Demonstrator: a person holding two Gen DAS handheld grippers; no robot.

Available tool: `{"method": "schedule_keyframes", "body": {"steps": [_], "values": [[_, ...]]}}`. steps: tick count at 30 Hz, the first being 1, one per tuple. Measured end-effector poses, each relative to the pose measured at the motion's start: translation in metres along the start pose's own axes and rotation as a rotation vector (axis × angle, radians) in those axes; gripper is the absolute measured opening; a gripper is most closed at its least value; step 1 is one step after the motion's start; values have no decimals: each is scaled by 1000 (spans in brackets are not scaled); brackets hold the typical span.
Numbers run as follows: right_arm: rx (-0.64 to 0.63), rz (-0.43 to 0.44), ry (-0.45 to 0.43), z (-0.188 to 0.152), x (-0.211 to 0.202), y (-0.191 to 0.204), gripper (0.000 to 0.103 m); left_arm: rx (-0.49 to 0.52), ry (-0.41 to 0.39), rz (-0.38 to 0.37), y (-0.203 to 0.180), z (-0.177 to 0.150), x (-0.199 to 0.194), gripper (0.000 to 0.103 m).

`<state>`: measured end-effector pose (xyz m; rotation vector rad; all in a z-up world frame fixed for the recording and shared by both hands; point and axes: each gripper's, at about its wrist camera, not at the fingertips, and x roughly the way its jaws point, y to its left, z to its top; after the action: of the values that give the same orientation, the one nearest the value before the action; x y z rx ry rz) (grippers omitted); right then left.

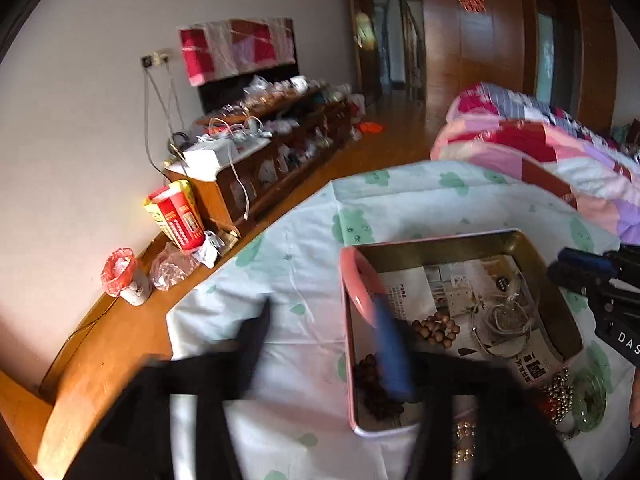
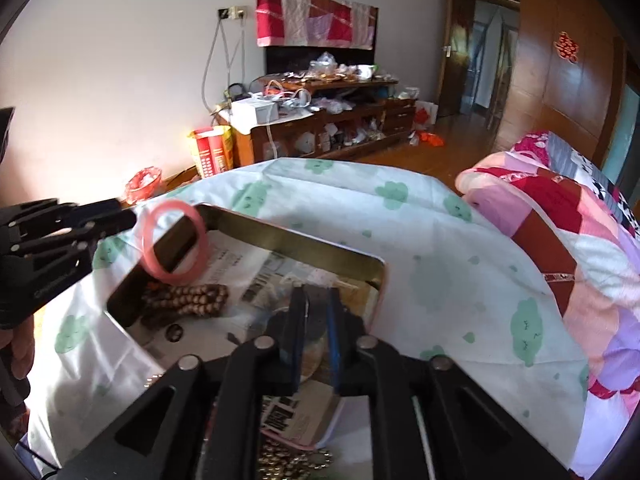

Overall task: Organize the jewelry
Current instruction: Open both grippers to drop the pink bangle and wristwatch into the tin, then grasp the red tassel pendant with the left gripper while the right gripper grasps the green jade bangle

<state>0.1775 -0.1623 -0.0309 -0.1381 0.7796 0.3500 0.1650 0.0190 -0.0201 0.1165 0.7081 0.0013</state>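
While sorting continues, pink bangle (image 2: 176, 242) propped on far-left corner rim of tin tray (image 2: 288, 240), just off left hand-held gripper (image 1: 324, 344), fingers apart. Wooden bead strings (image 2: 188, 300) and thin bangles (image 1: 504, 320) already inside. Right hand-held gripper (image 2: 314, 334) nearly together over tray; contents indeterminable. Remaining outside, near edge: metal bead chain (image 1: 560, 394), green bangle (image 1: 590, 404).

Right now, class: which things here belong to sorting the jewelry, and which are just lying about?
Belongs to the job:
- pink bangle, on the tray's corner
- tray
- brown bead bracelets in the tray
- green bangle and metal bead chain, outside the tray
- left gripper, right gripper

Just lying about:
- patchwork quilt
- cluttered wooden cabinet
- red-and-yellow box
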Motion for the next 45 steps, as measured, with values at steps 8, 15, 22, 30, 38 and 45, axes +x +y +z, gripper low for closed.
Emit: {"method": "schedule_keyframes", "body": {"steps": [8,15,22,30,38,45], "values": [[35,-36,-12,-43,-44,-18,38,-94,-32,-25,-10,-47,-50,73],[58,-69,-3,-95,-71,-19,49,-34,29,-41,-57,-71,-51,73],[59,-66,15,-115,-68,-18,54,31,42,-51,-93,-74,-44,73],[82,-64,-5,-122,-69,-26,62,82,54,-74,-123,-72,-38,73],[100,-64,-15,-125,-71,-29,65,104,97,-85,-136,-75,-17,66],[91,-52,-19,-126,-69,-25,65,76,101,-174,-124,-76,-25,1]]}}
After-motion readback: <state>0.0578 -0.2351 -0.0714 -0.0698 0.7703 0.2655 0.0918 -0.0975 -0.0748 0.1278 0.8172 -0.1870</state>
